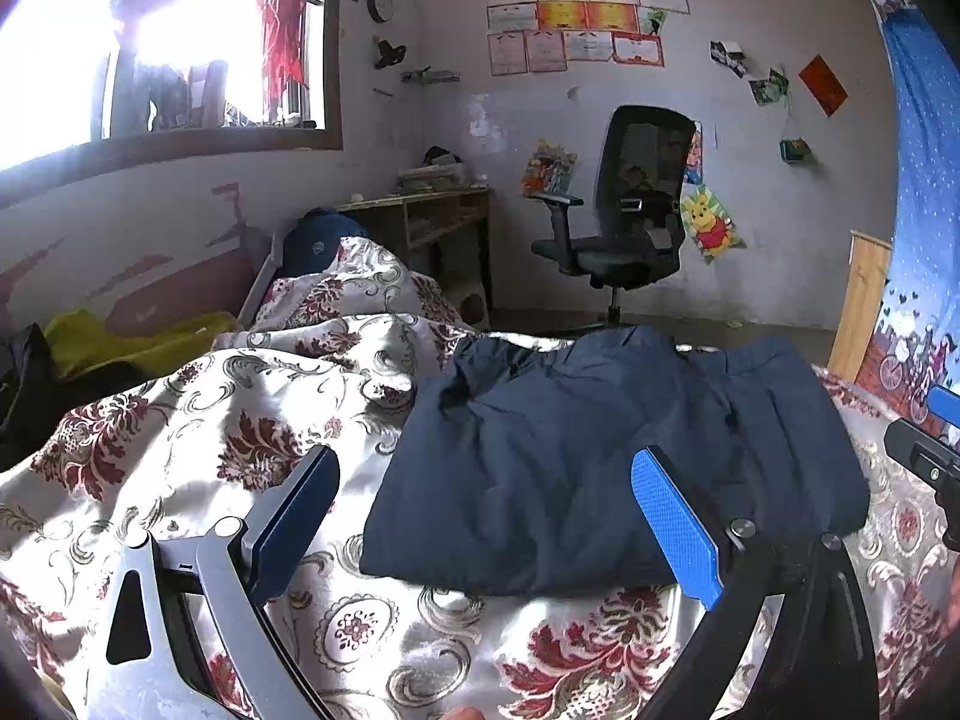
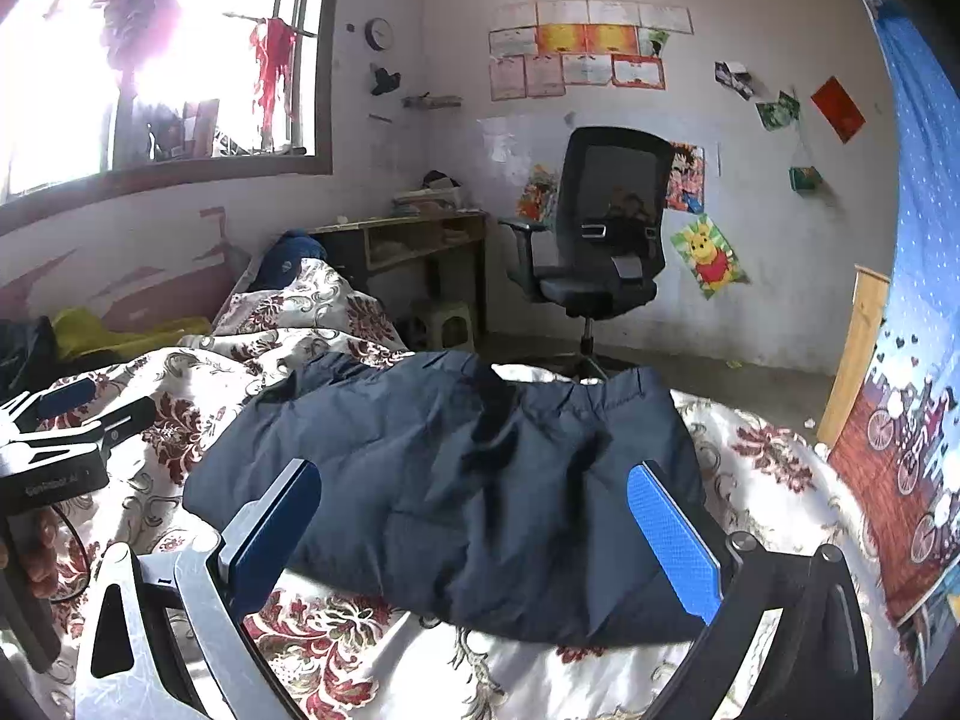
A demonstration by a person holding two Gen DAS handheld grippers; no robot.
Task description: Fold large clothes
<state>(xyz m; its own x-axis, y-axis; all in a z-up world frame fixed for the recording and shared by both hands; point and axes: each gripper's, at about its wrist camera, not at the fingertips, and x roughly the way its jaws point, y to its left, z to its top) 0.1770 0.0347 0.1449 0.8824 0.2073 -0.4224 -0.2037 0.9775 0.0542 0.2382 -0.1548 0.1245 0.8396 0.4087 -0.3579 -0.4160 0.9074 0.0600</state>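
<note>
Hovering low over the bed, the left gripper (image 1: pixel 486 516) has its two blue-padded fingers spread wide with nothing between them, and the right gripper (image 2: pixel 474 528) beside it is spread the same way, also empty. Just past both sets of fingertips lies the dark navy padded garment (image 1: pixel 600 456), folded into a compact, roughly rectangular bundle, resting on the white quilt with a dark red floral pattern (image 1: pixel 198 438). From the left wrist view the bundle sits slightly right of centre, its near edge close to the right-hand finger; from the right wrist view it lies directly ahead, with its near edge between the fingers. Neither gripper touches the cloth. Farther along the bed the quilt is bunched into a heap, with a dark blue bag (image 1: pixel 318 240) behind it. Beyond stand a wooden desk (image 1: pixel 432 210) and a black office chair (image 1: pixel 624 210) against a wall hung with certificates and posters, and a bright window (image 1: pixel 162 42) is at the left.
</note>
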